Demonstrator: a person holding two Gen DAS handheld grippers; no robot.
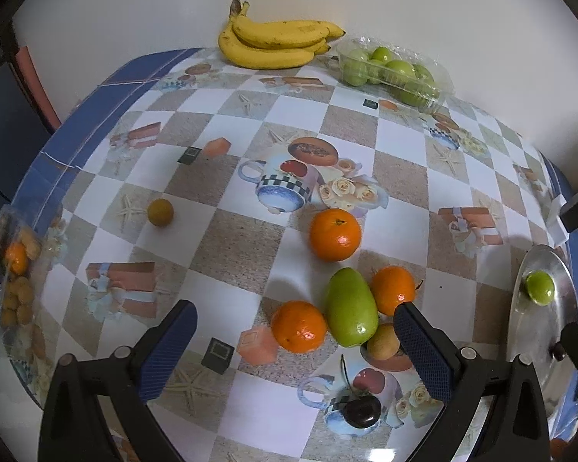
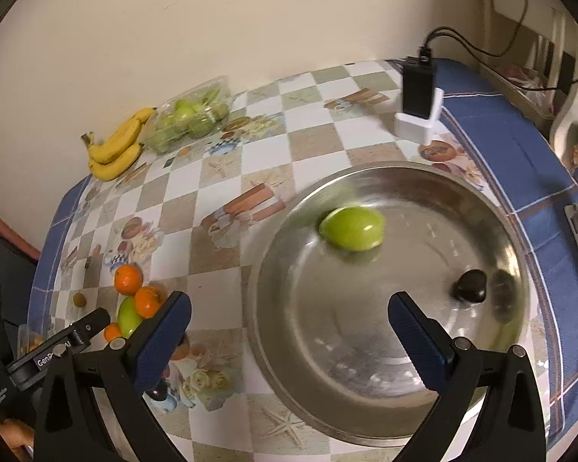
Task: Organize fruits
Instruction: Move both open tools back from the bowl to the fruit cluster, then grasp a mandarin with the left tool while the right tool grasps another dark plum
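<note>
The loose fruit lies in a cluster on the checked tablecloth [image 1: 250, 254]: a green mango [image 1: 351, 311] flanked by three oranges [image 1: 334, 234], [image 1: 299, 325], [image 1: 394, 289], with a small brownish fruit [image 1: 383, 342] touching the mango's near end. A small yellow-brown fruit [image 1: 160, 212] sits well apart to the left, and a dark cherry [image 1: 362, 411] lies near the camera. One round green fruit [image 2: 352, 228] already rests in the steel tray [image 2: 296, 346], blurred as if rolling, beside a dark fruit [image 2: 470, 285].

The left gripper [image 1: 294, 344] hovers over the cluster, jaws spread wide and empty. The right gripper [image 2: 289, 331] hangs over the tray, jaws equally wide, holding nothing.

Judged procedure: select an outer orange first, centre the jaws across its widest part, close gently to avoid bruising, and lift straight up so neighbours do not roll. Set it low in the tray.

At the back, bananas [image 1: 275, 44] and a clear clamshell of green fruit [image 1: 393, 71] stand against the wall. A bag of fruit [image 1: 17, 288] at the left edge is cut off; its contents are hard to identify. The dark tray fruit's kind cannot be told.
</note>
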